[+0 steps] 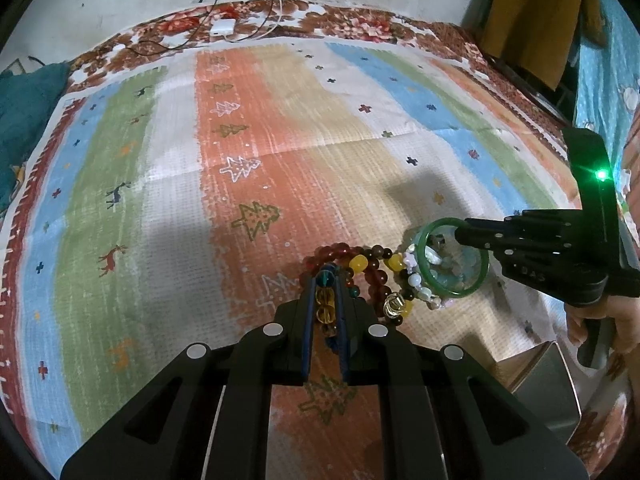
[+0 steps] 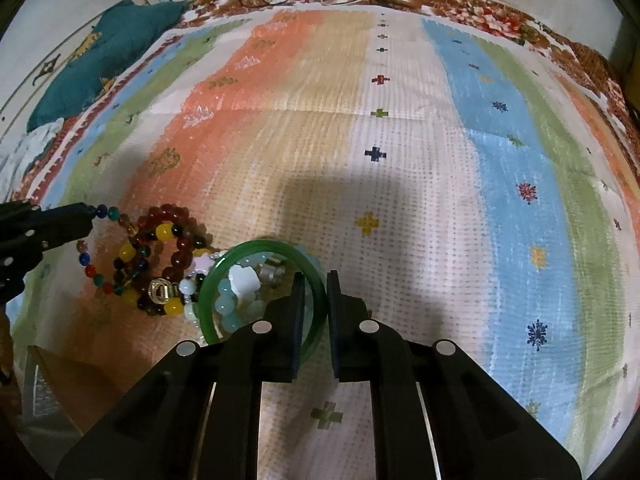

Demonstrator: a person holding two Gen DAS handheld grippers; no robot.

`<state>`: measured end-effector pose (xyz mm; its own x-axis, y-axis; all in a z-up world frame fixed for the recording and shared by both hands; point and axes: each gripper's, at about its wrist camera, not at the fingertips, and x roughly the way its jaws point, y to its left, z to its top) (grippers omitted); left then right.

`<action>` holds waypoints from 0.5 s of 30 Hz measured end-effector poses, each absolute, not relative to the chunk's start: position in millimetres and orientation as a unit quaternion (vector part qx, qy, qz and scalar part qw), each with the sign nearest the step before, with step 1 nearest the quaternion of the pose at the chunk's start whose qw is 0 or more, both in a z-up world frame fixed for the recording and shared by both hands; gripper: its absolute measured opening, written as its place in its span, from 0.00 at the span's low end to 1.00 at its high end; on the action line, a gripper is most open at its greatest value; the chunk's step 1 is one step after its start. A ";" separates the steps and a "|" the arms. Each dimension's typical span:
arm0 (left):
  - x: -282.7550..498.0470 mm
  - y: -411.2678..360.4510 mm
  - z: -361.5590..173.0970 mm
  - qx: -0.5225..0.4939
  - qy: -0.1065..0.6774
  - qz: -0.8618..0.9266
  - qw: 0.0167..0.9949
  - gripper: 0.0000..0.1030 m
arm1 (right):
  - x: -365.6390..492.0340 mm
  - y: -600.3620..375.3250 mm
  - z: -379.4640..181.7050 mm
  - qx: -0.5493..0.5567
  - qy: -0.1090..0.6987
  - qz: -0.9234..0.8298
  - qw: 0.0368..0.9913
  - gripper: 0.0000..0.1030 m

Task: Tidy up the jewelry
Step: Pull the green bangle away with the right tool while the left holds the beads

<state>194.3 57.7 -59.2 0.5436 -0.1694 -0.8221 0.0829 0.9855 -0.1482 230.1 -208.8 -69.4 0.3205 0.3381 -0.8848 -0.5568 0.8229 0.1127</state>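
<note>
Low over the mat, left hand-held gripper [image 1: 326, 300] clamping beaded bracelet [image 1: 325, 304], right hand-held gripper [image 2: 314, 292] pinching green bangle [image 2: 264, 292].

I found almost nothing to read from either wrist camera. The one marking was in the left wrist view: a short row of raised lettering [image 1: 534, 277] moulded into the black body of the right gripper [image 1: 460, 230], behind its fingers. It was black on black and small, and it looked like three capitals, perhaps "DAS", but I could not make it out with any certainty. The right wrist view gave me no words, numbers, brand names or labels that I could read.
</note>
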 end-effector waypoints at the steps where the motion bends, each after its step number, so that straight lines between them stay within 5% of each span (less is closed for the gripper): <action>1: 193.0 58.6 -57.6 -0.049 0.470 -0.072 0.878 0.09 | 229.7 -209.4 -67.6 -0.105 0.511 0.279 0.806 0.11; 15: 179.3 55.6 -45.4 -0.056 0.456 -0.077 0.885 0.09 | 219.0 -220.3 -56.4 -0.097 0.505 0.282 0.810 0.11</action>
